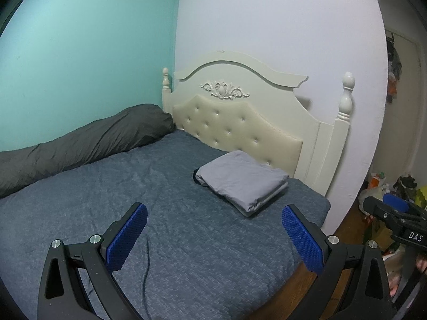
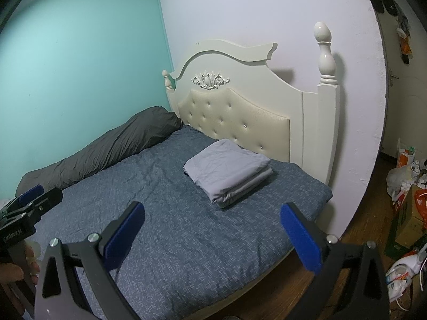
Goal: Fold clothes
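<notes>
Bed (image 1: 170, 213) fills both views: blue-grey cover, fine mottled weave, lightly creased, bare apart from folded pile and bolster. Dark grey bolster (image 1: 88, 144), long, soft, wrinkled, lies along wall side, well apart from pile. Cream headboard (image 1: 237, 122), tufted padded panel, carved crest, turned posts. Folded grey clothes (image 2: 229, 169): flat rectangular stack, smooth thin cloth, layered edges squared, near headboard on its right-post side. Judgement: folding looks finished; no loose garment visible. Left tongs (image 1: 213, 237) spread wide, empty, over bed's near part, far from headboard. Right tongs (image 2: 212, 237) likewise wide, empty; blue ribbed pads.
</notes>
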